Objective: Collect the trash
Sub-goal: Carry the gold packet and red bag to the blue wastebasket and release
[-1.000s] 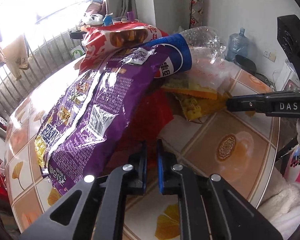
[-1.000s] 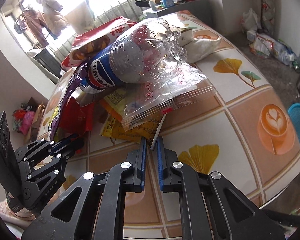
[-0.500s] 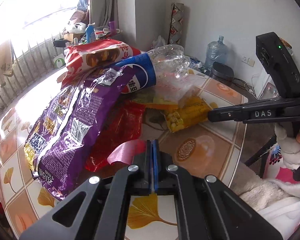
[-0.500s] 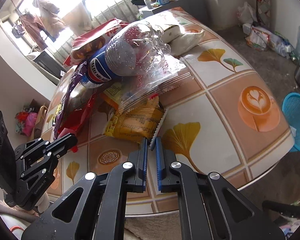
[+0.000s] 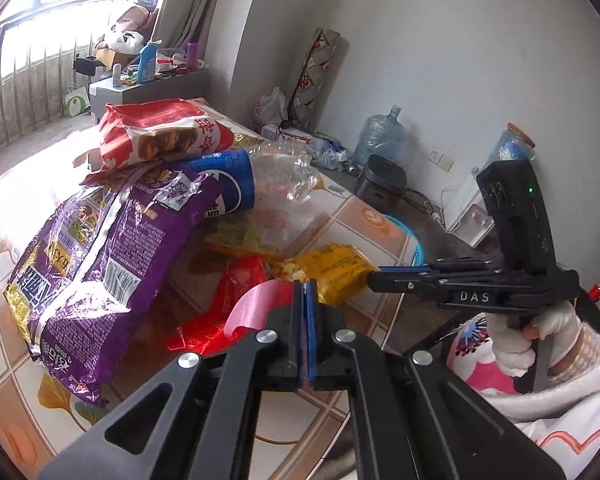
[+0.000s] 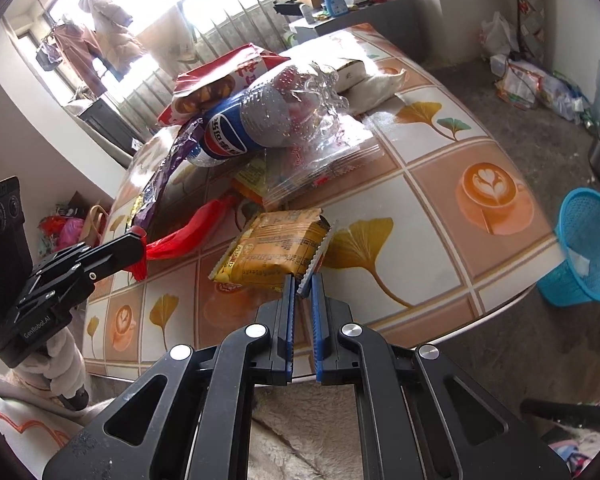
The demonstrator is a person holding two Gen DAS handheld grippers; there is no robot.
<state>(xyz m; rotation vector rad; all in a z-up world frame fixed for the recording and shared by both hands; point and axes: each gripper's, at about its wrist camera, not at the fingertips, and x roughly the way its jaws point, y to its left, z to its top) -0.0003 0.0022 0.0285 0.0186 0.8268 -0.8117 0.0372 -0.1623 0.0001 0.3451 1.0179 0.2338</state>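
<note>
Red bag [image 5: 236, 292]: I've got its limp, light film pinched in my left gripper [image 5: 305, 286].
Yellow packet [image 6: 278, 250]: light and crinkly; my right gripper [image 6: 302, 282] pinches its serrated seal near the desk [image 6: 432, 236] edge.

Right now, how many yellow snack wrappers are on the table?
2. One flat yellow printed snack wrapper is held by its edge in the right gripper, near the table edge. Another yellow wrapper lies under the clear plastic packets. More may be hidden.
</note>
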